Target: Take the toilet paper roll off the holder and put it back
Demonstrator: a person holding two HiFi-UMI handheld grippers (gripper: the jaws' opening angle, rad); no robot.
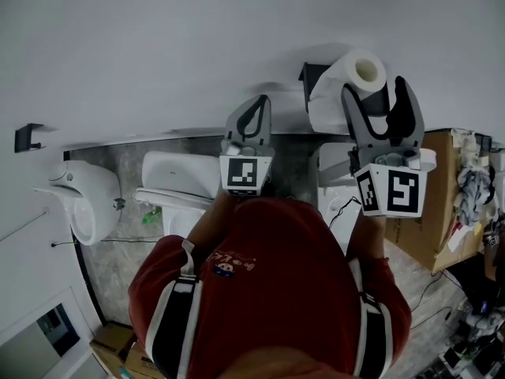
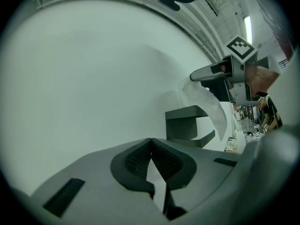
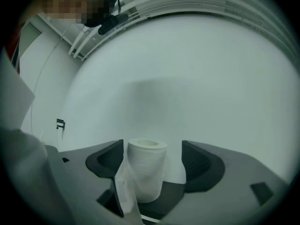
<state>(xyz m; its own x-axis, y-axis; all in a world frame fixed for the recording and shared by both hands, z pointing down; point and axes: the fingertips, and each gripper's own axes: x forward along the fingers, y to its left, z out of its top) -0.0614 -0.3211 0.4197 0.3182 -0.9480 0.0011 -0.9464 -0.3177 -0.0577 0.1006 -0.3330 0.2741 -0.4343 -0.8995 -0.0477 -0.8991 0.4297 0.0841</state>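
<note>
White toilet paper roll (image 3: 146, 170) sits on its holder (image 2: 187, 123) between the spread jaws of the right gripper (image 1: 375, 91); the left gripper (image 2: 151, 142) has its jaws pressed together; the shirt logo (image 1: 233, 267) is illegible.

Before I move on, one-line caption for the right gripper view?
Right gripper, jaws open, with the toilet paper roll standing on end between them, a loose sheet trailing, white wall behind.

Both arms reach forward, side by side, grippers pointing level. On the left gripper (image 1: 257, 101), fingers (image 2: 140, 158) closed tip to tip. On the right gripper (image 1: 374, 87), fingers (image 3: 199, 161) spread wide apart.
</note>
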